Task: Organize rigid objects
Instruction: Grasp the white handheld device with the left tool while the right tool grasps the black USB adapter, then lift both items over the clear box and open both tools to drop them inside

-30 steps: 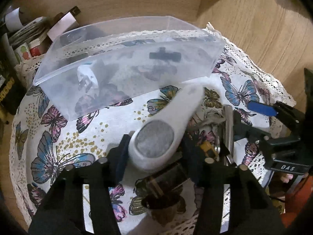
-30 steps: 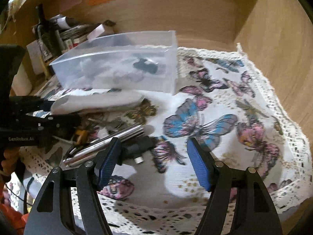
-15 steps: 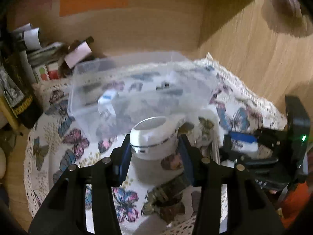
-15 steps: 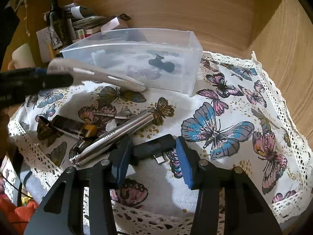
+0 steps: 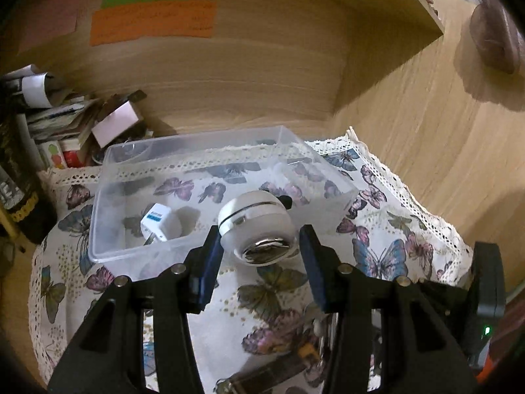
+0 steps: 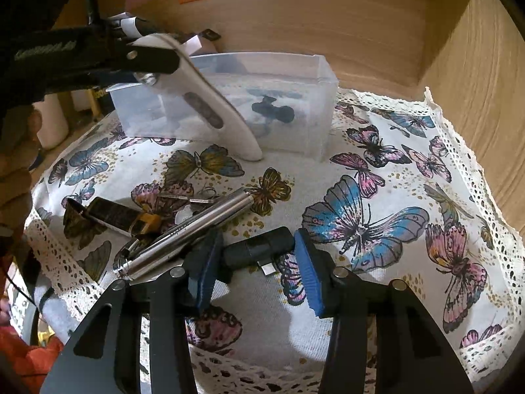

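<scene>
The left claw point(image 5: 259, 248) grips the round head of a white handheld magnifier point(image 5: 257, 226) between its blue pads, holding it lifted above the table, at the near wall of a clear plastic box point(image 5: 108, 197). From the right wrist view the magnifier's white handle point(image 6: 226, 121) slants down in front of that box. Inside the box lie a white plug adapter point(image 5: 159, 221) and a small black part point(image 6: 272, 110).

The right claw point(image 6: 256, 261) is narrowed around a black USB adapter point(image 6: 259, 251) lying on the butterfly tablecloth point(image 6: 377, 229); its left pad touches the adapter, while I cannot tell whether the right pad touches it. Just left of it a silver metal cylinder point(image 6: 190, 233) rests slantwise, with a dark lighter point(image 6: 115, 215) and some small metal pieces beside it.
</scene>
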The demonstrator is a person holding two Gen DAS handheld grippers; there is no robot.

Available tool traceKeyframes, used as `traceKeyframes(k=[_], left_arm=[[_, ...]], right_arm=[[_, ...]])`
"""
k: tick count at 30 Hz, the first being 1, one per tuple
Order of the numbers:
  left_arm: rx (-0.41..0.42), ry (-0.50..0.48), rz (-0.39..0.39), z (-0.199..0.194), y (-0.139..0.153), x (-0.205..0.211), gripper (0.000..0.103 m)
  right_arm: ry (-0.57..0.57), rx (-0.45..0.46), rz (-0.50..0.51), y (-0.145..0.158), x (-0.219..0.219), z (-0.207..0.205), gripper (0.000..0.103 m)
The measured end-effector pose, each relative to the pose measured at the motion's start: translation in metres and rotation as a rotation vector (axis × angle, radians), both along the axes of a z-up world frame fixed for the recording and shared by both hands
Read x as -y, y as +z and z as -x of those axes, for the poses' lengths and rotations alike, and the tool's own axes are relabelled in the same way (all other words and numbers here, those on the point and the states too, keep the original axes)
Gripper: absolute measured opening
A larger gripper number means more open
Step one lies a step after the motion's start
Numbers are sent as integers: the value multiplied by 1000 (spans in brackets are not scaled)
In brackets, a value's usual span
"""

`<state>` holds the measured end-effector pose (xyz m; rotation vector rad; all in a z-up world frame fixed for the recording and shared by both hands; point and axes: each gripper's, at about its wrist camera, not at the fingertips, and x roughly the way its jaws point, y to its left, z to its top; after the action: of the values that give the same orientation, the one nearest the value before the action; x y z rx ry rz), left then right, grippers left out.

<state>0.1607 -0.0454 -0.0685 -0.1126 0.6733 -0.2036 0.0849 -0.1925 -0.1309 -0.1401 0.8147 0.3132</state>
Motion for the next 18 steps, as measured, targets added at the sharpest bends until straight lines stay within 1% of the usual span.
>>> traceKeyframes(k=[2,6,11,13,18], left_arm=[[-9,22,-7,-6,2,5,48],[-19,55,14,-12,2,7,47],[12,72,-2,-6,5,10,46],[20,74,4,-2,7,7,45],[63,90,1,14,20,-4,44]], right_arm=[[0,-1,-11,0,1,0,41],[-6,-3,-34,1,5,-1,41],[-26,12,-42,6,13,0,41],[-36,22,-44,10,17,1,41],[-62,48,-55,22,24,0,41]])
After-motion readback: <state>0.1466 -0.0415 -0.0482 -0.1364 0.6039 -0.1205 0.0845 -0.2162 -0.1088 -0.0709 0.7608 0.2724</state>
